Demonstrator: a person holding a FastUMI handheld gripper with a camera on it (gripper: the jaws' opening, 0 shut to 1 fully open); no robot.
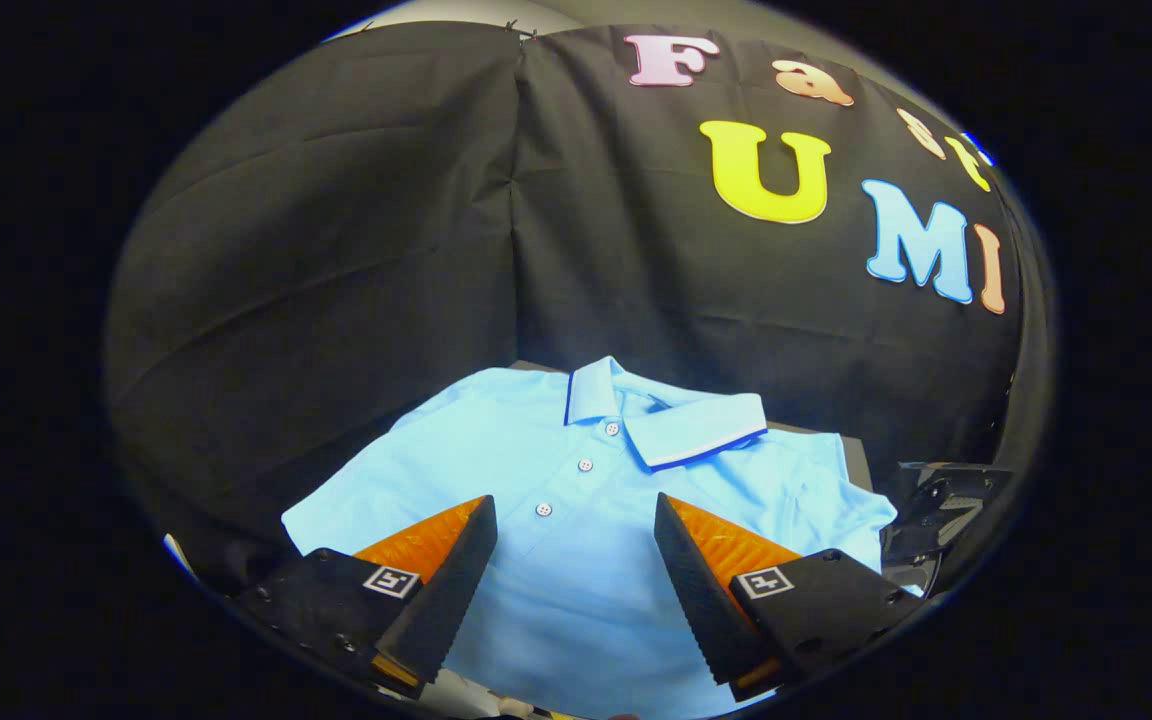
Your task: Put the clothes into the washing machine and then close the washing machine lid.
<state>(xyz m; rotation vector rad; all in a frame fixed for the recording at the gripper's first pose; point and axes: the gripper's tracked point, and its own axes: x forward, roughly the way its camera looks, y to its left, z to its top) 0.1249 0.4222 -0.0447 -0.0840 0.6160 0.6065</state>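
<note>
**Open gripper poised over the polo shirt**

The gripper (574, 515) hangs with its fingers spread wide, gripping nothing, above a light-blue polo shirt (576, 590) that lies flat, collar (671, 420) away from the fingers and button placket between them. A shallow pinch would likely catch one layer only (thin fabric slides), so the shirt could trail or drop on the way. The shirt's hem is cut off below the fingers, and a dark object (936, 510) beside its far sleeve is too shadowed to identify.
</note>
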